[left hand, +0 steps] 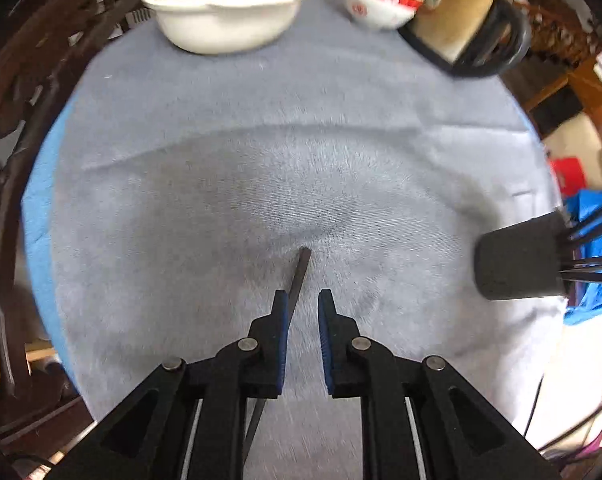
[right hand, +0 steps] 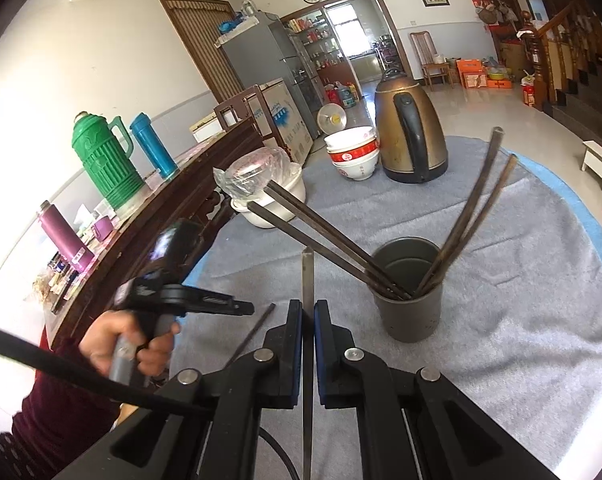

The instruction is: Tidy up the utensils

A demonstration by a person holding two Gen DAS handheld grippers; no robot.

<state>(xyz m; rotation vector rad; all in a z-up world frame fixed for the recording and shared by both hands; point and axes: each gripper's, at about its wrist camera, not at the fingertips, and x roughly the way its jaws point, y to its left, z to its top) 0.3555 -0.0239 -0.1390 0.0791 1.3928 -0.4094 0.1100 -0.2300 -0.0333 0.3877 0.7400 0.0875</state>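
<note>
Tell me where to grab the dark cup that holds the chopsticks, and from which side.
Take the cup around its lower wall, coming in level from the near side. It stands upright on the cloth with straight sides, while four chopsticks fan out over its rim, so an approach from above would probably knock them.

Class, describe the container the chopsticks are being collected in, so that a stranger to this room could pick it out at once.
Start at the round table under the grey cloth. Nearer than the bronze electric kettle and the stacked red-banded bowls stands a dark grey cylindrical cup. It alone holds chopsticks, four of them leaning out over its rim.
</note>
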